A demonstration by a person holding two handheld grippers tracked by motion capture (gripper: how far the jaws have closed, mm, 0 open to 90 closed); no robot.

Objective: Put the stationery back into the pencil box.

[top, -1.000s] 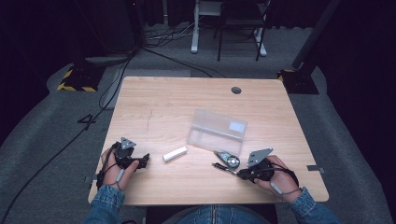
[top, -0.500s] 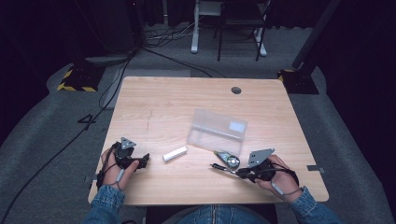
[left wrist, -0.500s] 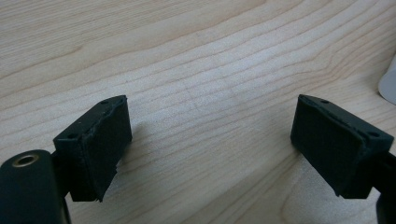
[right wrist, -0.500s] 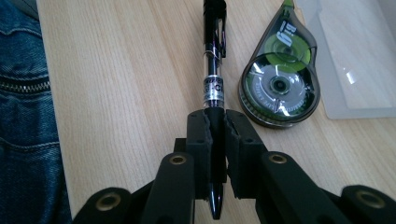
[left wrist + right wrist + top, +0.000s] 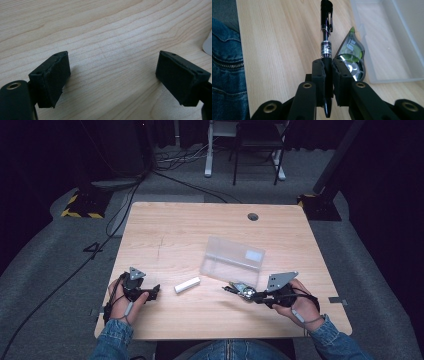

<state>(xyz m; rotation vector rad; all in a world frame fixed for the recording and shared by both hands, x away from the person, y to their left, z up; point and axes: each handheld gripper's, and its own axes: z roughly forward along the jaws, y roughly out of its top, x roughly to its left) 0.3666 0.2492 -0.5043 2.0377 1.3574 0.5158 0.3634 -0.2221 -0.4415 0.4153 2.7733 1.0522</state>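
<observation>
My right tool (image 5: pixel 327 72) is clamped on the slim black-and-clear plastic pen (image 5: pixel 326 37) at its grip section, beside the clear plastic box (image 5: pixel 232 261) on the wooden worktop (image 5: pixel 190 230). I judge it light, stiff, slippery. My left tool (image 5: pixel 112 75) gapes empty.

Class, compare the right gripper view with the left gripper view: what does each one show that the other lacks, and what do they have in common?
The right gripper view alone has the right gripper shut on a black pen, a green-and-clear tape dispenser lying beside it, the clear plastic box, and denim at the frame's left edge. The left gripper view alone has the left gripper with its jaws wide apart and nothing between them, plus a sliver of a white object at the right edge. Both look down on the wooden table.
</observation>
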